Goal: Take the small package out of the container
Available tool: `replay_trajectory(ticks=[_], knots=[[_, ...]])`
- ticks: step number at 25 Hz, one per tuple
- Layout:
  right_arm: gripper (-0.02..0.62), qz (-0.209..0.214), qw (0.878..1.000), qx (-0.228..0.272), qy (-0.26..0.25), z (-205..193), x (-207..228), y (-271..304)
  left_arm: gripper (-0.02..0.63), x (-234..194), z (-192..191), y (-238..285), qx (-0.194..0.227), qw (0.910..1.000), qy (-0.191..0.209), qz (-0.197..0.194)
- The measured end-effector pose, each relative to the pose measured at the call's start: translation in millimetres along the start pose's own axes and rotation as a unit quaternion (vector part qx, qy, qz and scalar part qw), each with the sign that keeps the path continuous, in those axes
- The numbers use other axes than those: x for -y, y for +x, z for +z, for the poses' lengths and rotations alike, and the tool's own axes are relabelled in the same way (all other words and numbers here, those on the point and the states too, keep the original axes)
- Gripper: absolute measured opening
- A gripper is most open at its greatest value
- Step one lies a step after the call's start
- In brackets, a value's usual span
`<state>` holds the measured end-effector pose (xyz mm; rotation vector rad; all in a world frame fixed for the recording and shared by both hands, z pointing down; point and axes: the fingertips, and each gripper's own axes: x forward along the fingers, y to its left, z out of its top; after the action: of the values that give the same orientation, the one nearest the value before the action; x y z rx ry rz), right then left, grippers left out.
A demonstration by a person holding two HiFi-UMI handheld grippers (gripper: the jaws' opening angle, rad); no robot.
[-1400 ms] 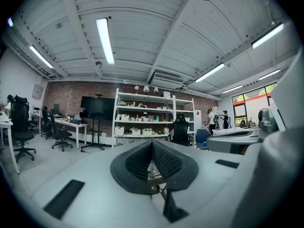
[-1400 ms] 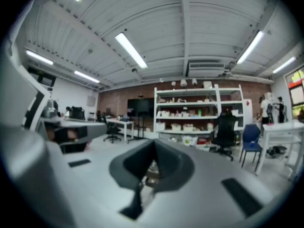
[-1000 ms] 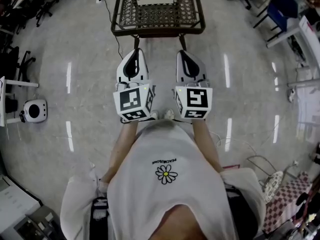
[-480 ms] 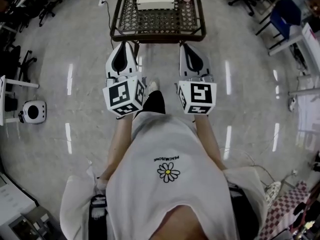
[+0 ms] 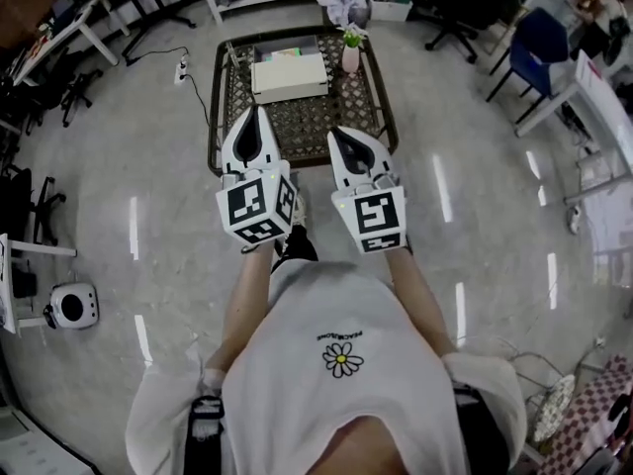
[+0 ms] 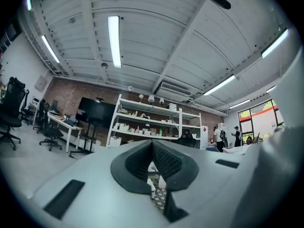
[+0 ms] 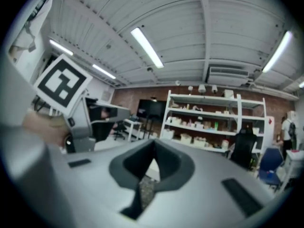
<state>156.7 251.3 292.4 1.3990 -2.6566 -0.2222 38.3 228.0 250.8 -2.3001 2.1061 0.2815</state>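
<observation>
A white box-shaped container lies at the far side of a dark wire-mesh table. No small package can be made out in it from here. My left gripper and right gripper are held side by side over the table's near edge, both short of the container. Their jaws are shut with nothing between them. In the left gripper view the left gripper points up into the room, with only a sliver of mesh below its pads. The right gripper is tilted up the same way.
A pink vase with a plant stands on the table right of the container. A cable and power strip lie on the floor to the left. Office chairs stand at the right, and a round white device sits at the far left. Shelving lines the back wall.
The person has stepped toward the table, which now sits lower and nearer in the head view. Both grippers have moved from above the floor to above the table's near edge, still shut.
</observation>
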Motion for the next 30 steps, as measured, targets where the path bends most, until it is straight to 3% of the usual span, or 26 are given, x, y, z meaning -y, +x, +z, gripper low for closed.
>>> replay_trajectory(ticks=[3, 9, 15, 20, 25, 30], knots=[[0.031, -0.009, 1.000, 0.014, 0.003, 20, 26, 61, 0.020, -11, 2, 55, -0.003, 0.9997, 0.018, -0.016], [0.031, -0.002, 1.000, 0.005, 0.001, 29, 37, 195, 0.021, -79, 8, 155, 0.006, 0.9985, 0.045, -0.031], [0.031, -0.035, 0.998, -0.013, 0.050, 20, 70, 305, 0.020, -127, -6, 258, -0.004, 0.9982, 0.044, -0.040], [0.031, -0.048, 0.996, -0.037, 0.067, 0, 92, 351, 0.020, -158, -33, 308, -0.023, 0.9988, 0.033, -0.025], [0.031, -0.036, 0.993, -0.070, 0.083, -27, 97, 370, 0.020, -172, -68, 325, -0.072, 0.9970, 0.027, -0.007], [0.031, -0.034, 0.991, -0.083, 0.103, -52, 100, 385, 0.020, -175, -90, 334, -0.095, 0.9949, 0.035, -0.002]])
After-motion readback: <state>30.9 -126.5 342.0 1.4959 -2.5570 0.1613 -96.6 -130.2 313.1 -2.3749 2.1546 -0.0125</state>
